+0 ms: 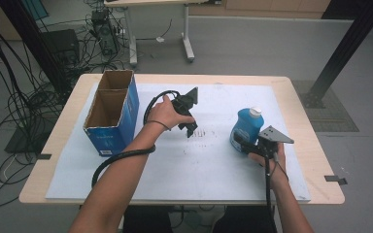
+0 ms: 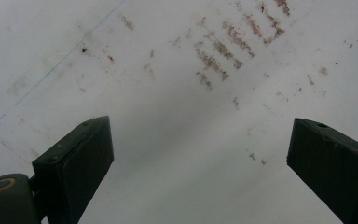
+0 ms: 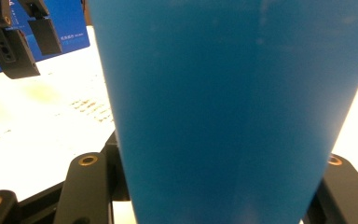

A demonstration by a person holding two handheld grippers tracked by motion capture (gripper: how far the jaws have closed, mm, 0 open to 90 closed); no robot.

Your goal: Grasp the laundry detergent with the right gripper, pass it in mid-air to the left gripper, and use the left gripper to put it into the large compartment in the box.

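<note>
Right gripper view: our right tool (image 1: 243, 141) is clamping the blue bottle (image 3: 228, 112), standing upright on the tabletop (image 1: 175, 165) beside the box (image 1: 112, 114). Left tool (image 2: 200, 158) is hanging wide, empty. We should be lifting straight, keeping it upright.

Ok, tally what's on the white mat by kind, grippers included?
Blue bottle: 1, clamped in the right gripper
Blue cardboard box: 1, open-topped, at the mat's left edge
Grippers: 2, counting the left gripper, jaws open and empty
Total: 4
</note>
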